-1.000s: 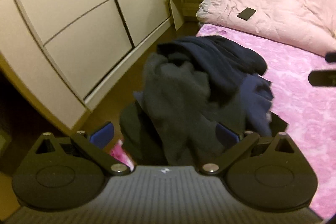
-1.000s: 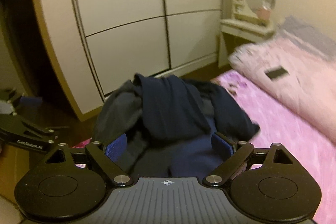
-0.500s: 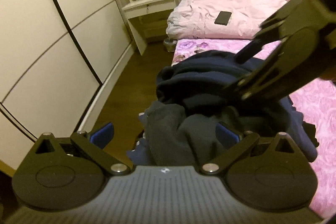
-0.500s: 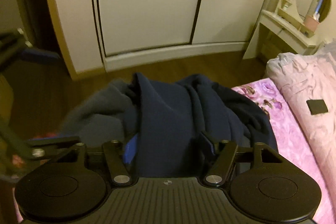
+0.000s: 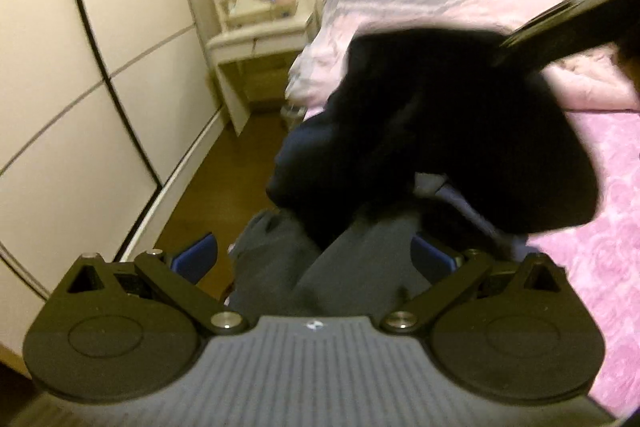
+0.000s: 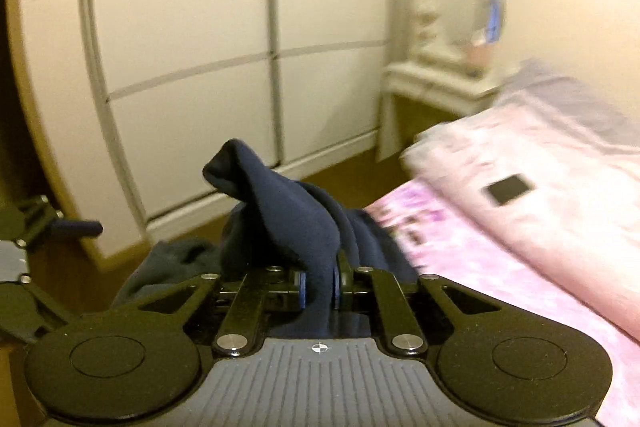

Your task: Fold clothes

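A dark navy garment (image 6: 288, 211) hangs bunched from my right gripper (image 6: 319, 285), whose blue pads are shut on a fold of it. In the left wrist view the same navy garment (image 5: 460, 123) is lifted in mid air, blurred, with the right gripper (image 5: 568, 23) above it at the upper right. A grey garment (image 5: 352, 267) lies under it between the fingers of my left gripper (image 5: 314, 257), which is open. Part of the left gripper (image 6: 36, 227) shows at the left edge of the right wrist view.
The pink floral bed sheet (image 5: 600, 267) lies to the right, with a pink quilt (image 6: 560, 163) and a black phone (image 6: 510, 189) on it. White wardrobe doors (image 6: 200, 47) stand to the left. A dressing table with a round mirror (image 5: 260, 27) stands beyond the brown floor.
My right gripper has shut on the navy garment and lifted it off the pile. The left gripper stays open over the grey garment.
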`<action>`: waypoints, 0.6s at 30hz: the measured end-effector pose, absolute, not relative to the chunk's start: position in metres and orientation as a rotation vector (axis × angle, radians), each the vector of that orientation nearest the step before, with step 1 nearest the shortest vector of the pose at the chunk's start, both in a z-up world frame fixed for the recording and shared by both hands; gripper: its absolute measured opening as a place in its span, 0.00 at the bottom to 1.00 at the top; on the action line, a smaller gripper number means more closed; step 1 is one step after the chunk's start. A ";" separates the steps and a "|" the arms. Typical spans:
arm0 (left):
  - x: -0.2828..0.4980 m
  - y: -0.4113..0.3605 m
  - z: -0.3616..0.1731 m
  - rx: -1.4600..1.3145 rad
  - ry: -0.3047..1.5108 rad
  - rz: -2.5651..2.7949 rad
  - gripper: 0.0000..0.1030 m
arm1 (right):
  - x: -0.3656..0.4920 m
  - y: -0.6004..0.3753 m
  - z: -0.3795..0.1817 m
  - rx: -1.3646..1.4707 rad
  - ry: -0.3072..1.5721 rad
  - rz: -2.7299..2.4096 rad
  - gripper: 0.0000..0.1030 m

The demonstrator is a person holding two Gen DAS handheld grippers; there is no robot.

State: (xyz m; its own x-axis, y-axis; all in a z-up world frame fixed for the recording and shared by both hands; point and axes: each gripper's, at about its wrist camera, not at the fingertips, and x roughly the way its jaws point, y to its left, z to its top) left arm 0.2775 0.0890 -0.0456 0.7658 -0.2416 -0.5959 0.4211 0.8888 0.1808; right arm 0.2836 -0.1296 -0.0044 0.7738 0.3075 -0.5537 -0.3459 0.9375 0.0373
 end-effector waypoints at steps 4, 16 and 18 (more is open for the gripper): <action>0.241 0.050 -0.019 0.316 0.536 -0.446 0.98 | 0.189 -0.209 0.026 0.037 0.520 0.182 0.09; 0.076 -0.122 -0.042 0.422 0.597 -0.813 0.98 | -0.145 -0.406 -0.054 0.274 0.783 -0.392 0.23; 0.050 -0.151 -0.062 0.468 0.653 -0.872 0.98 | -0.180 -0.430 -0.091 0.319 0.882 -0.474 0.42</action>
State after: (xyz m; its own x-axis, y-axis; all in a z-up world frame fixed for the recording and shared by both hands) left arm 0.0502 -0.1514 -0.0618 0.4726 -0.5457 -0.6920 0.8176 0.5647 0.1130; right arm -0.1803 -0.4299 -0.0906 0.5429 -0.2633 -0.7975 0.5198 0.8512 0.0727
